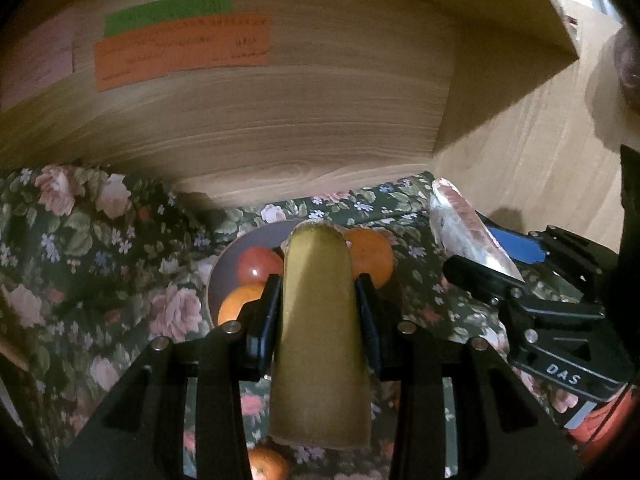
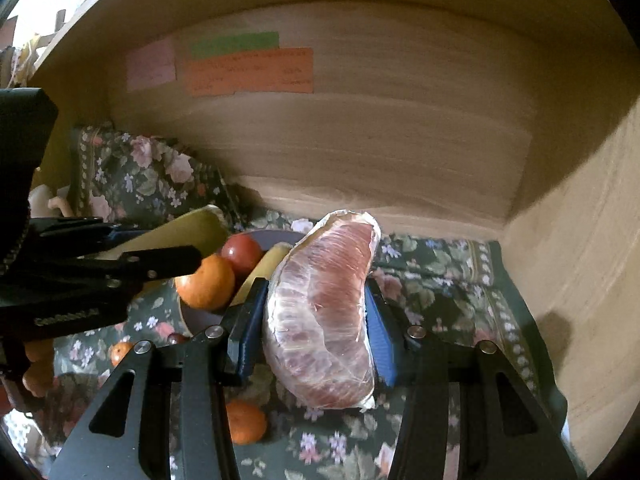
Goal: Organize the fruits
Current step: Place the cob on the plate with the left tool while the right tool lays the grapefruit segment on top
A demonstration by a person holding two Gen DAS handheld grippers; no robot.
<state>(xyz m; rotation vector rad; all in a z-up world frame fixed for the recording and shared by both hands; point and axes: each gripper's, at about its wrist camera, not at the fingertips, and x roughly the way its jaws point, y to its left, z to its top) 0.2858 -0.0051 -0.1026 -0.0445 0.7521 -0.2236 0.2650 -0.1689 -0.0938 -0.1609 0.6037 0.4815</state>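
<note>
Delivery step in hand. The left gripper (image 1: 320, 304) is clamped on a yellow-green fruit wedge (image 1: 320, 340), held above the plate (image 1: 224, 264), which already carries a tomato (image 1: 258, 266) and oranges. The right gripper (image 2: 316, 320) is clamped on a wrapped pomelo segment (image 2: 324, 312) just right of the plate. Next, judged: lower each onto the plate's bare area and release.

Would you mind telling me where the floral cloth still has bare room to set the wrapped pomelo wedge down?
Free: the floral cloth right of the plate, bordered by the back and right wooden walls. Crowded: the plate, holding oranges and a tomato, and the cloth left of it, under the left tool.
</note>
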